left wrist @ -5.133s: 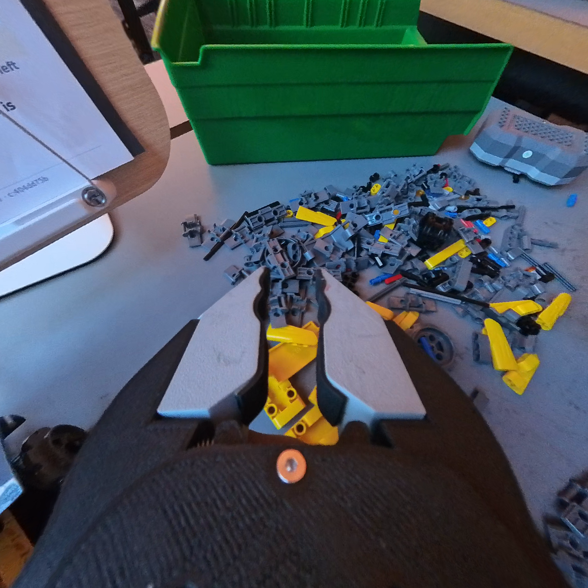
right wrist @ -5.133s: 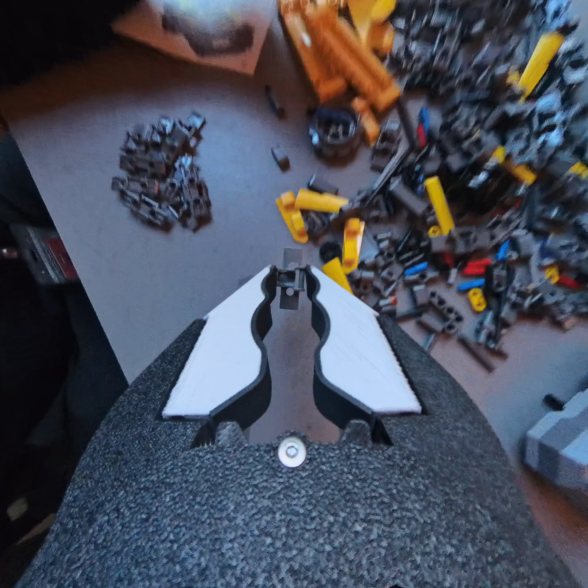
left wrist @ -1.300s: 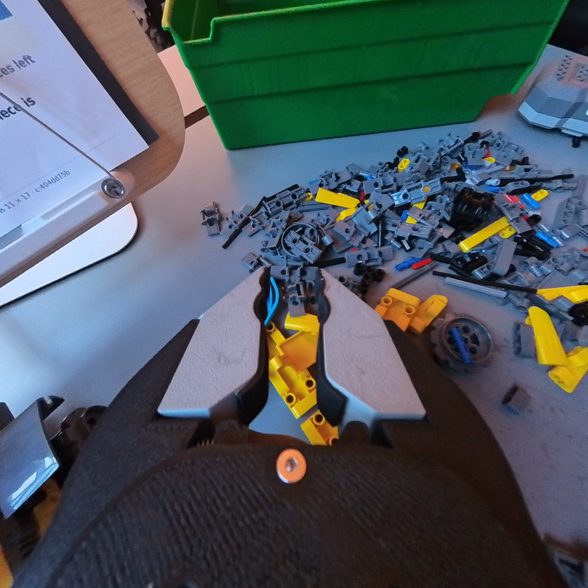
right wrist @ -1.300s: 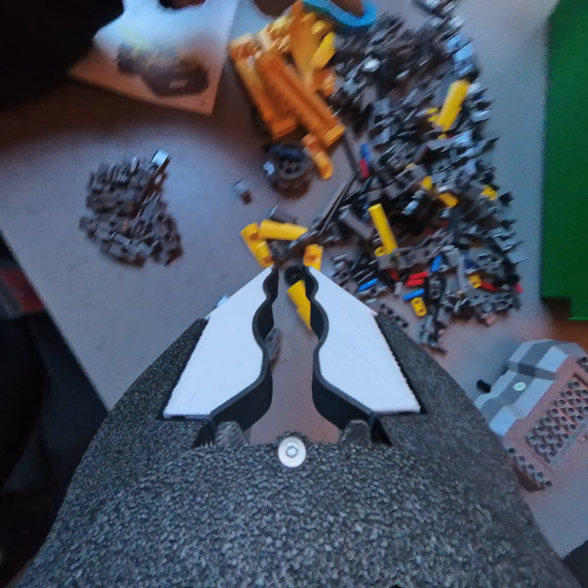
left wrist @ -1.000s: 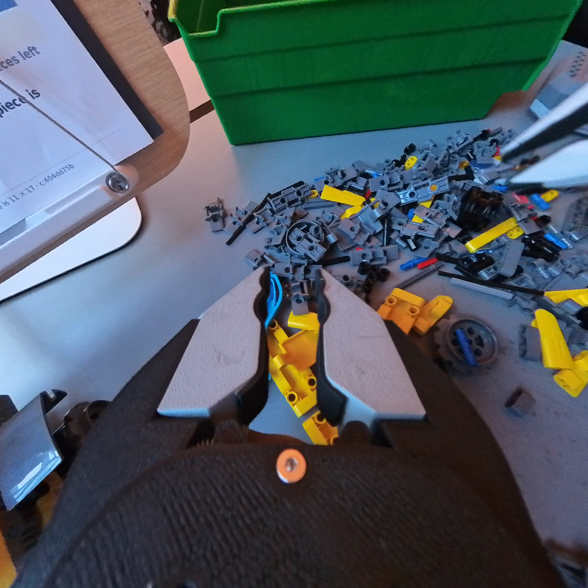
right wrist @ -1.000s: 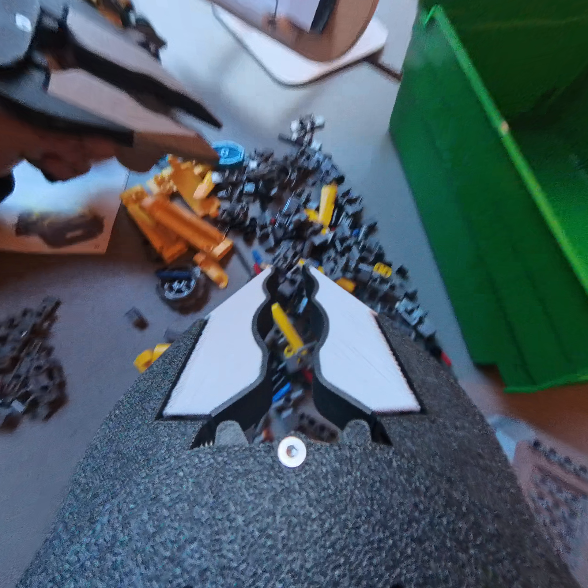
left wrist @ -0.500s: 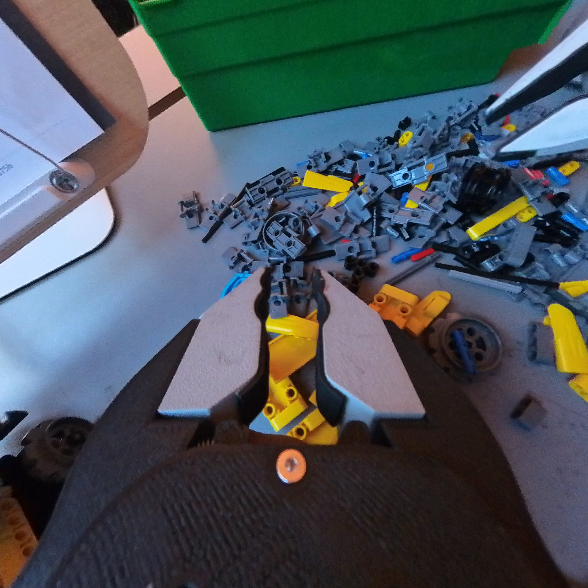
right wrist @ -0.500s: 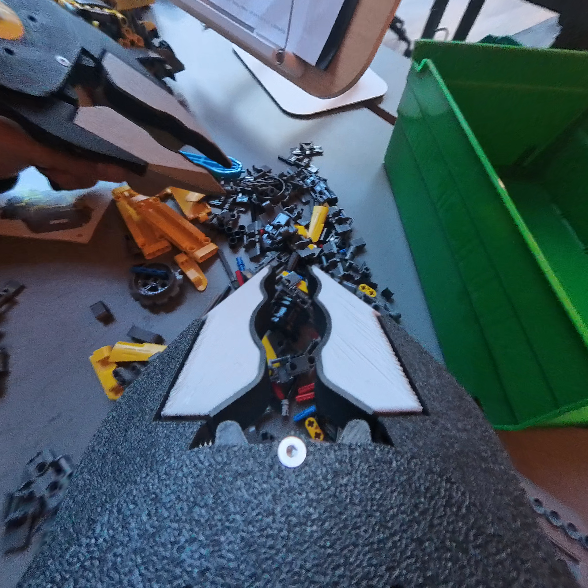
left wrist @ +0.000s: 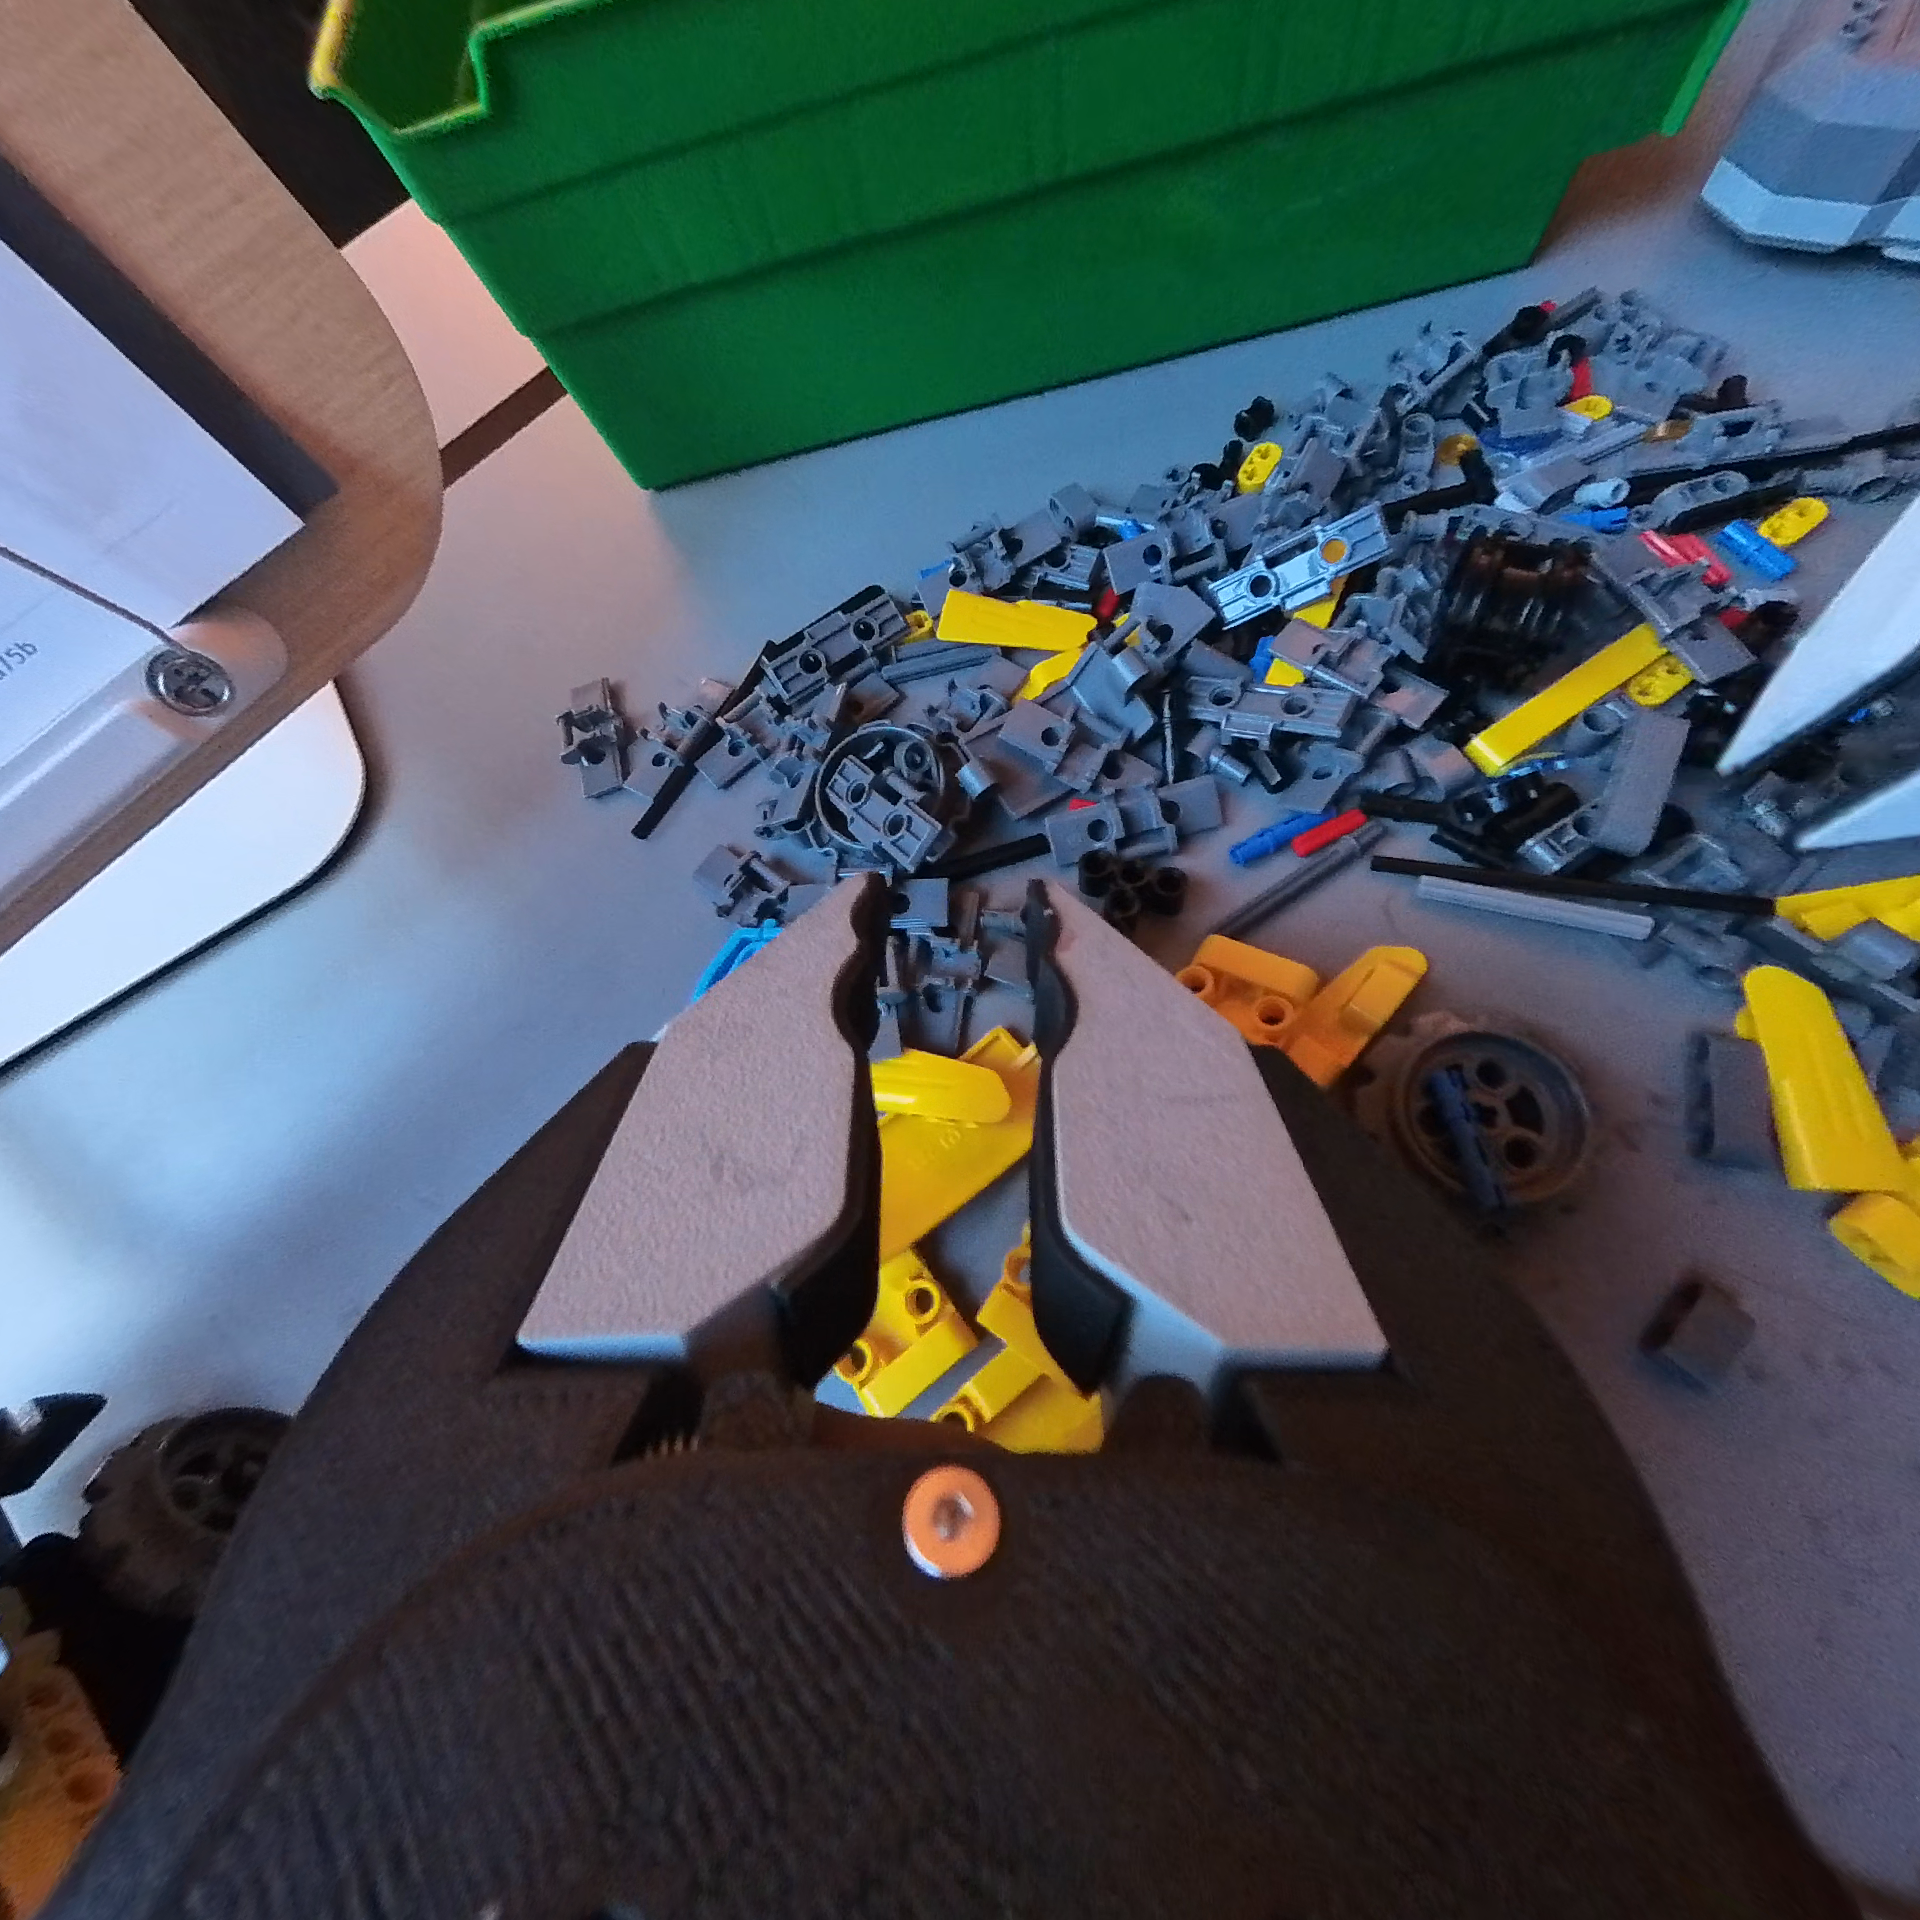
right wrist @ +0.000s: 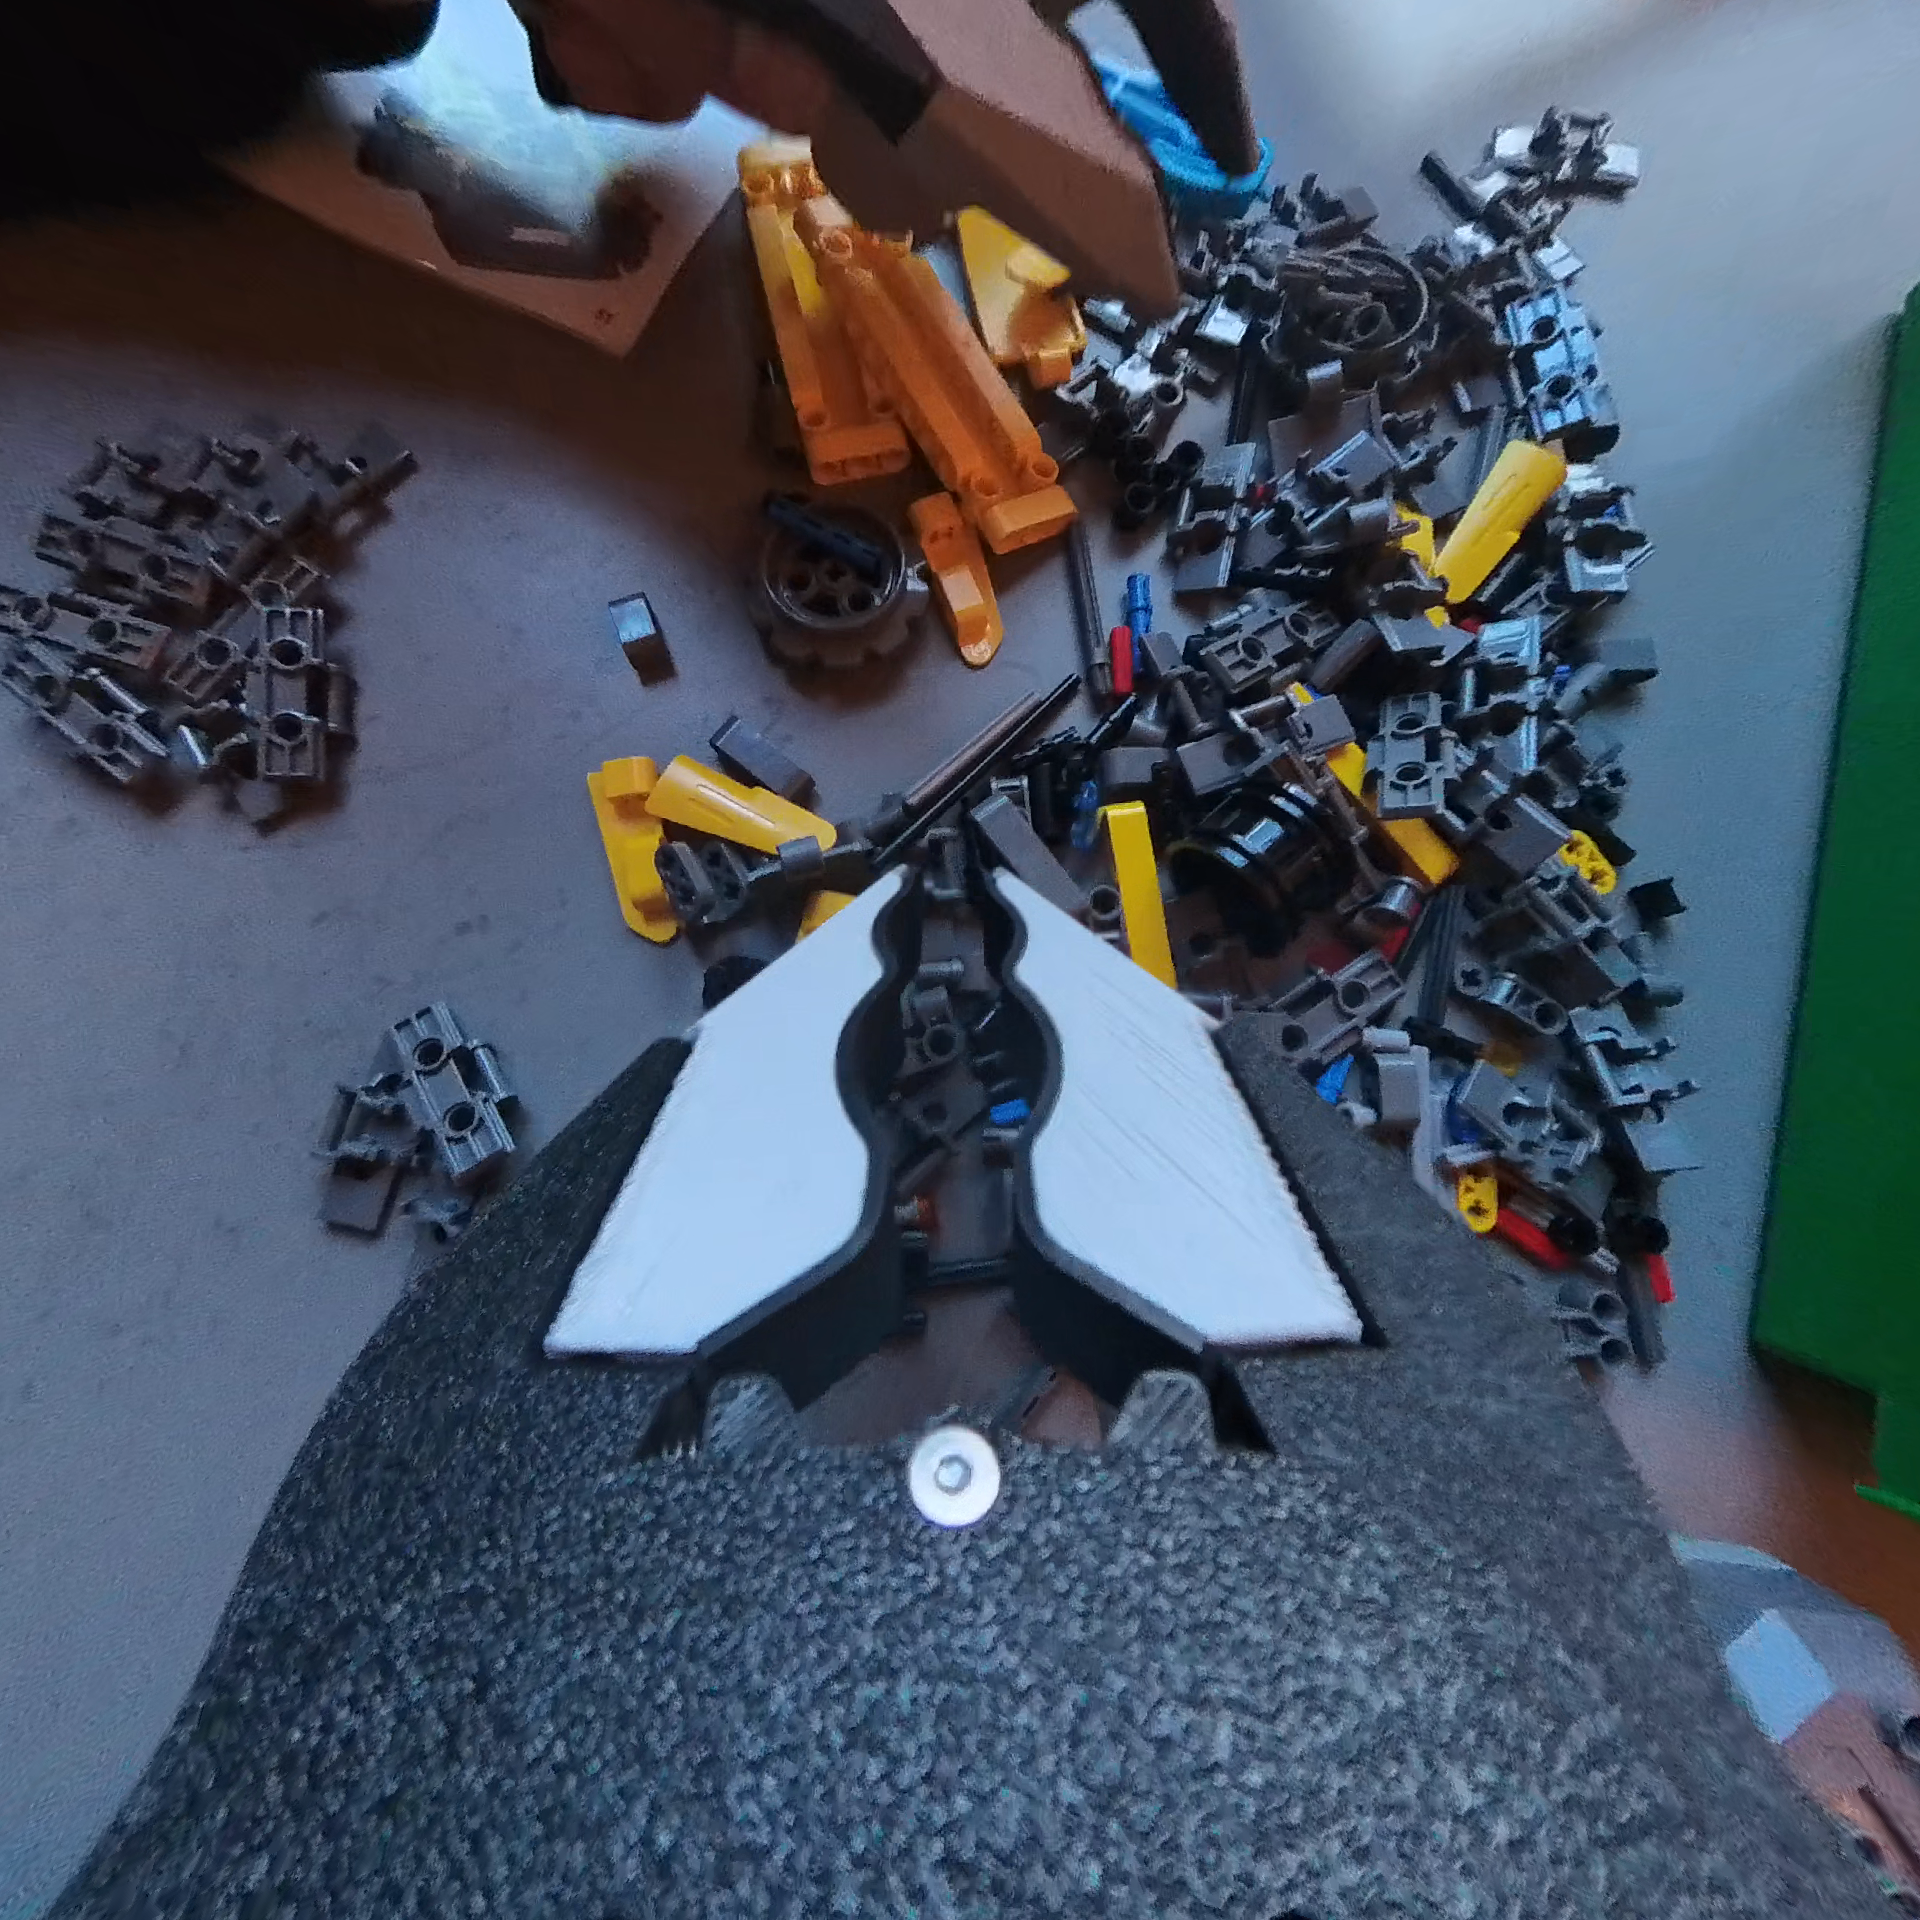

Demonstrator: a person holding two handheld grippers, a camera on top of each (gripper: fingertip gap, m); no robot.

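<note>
My left gripper (left wrist: pixel 956 894) is open low over the grey table, with small grey pieces (left wrist: pixel 930 961) between its tips and yellow panels (left wrist: pixel 935 1132) under its jaws. A blue band (left wrist: pixel 732 956) lies just outside its left finger. My right gripper (right wrist: pixel 951 878) has its jaws nearly closed, tips down in the big pile of mixed building pieces (right wrist: pixel 1403 727), with a small dark grey piece (right wrist: pixel 943 857) between them. The right fingers (left wrist: pixel 1818 675) show at the right edge of the left wrist view. The left gripper (right wrist: pixel 1195 218) shows at the top of the right wrist view, by the blue band (right wrist: pixel 1164 145).
A green bin (left wrist: pixel 1039 208) stands behind the pile. A wooden paper stand (left wrist: pixel 208 468) is at the left. A grey spoked wheel (left wrist: pixel 1491 1117), an orange assembly (right wrist: pixel 894 364), two small heaps of grey pieces (right wrist: pixel 177 613) (right wrist: pixel 426 1101), a booklet (right wrist: pixel 468 208) and a grey model (left wrist: pixel 1829 166) lie around. Some 15 cm of space lies between my two pairs of fingers. The right tips stand about 7 cm off the grey spoked wheel (left wrist: pixel 1491 1117). My right wrist view (right wrist: pixel 830 565) looks at it from another angle.
The right gripper let go its earlier grey piece, swung over the big pile, lowered into it and narrowed its jaws. The blue band left the left jaws and lies beside them.
</note>
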